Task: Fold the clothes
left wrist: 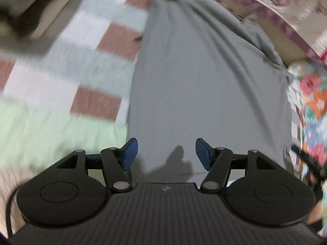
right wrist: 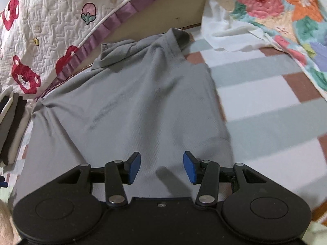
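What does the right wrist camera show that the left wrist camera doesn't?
Only the right wrist view shows the stack of folded clothes at the left edge, the crumpled collar end of the garment, and the open right gripper.

Only the left wrist view shows the open left gripper, with nothing between its pads.

Both show the grey garment lying on the checked bedsheet, the strawberry quilt and the floral quilt.

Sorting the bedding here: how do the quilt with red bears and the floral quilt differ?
The bear quilt is white with red bears and a purple ruffled edge; the floral quilt is crowded with pink and orange flowers and shows no ruffle. The bear quilt lies left of the grey garment, the floral quilt right. Both are stitched quilts.
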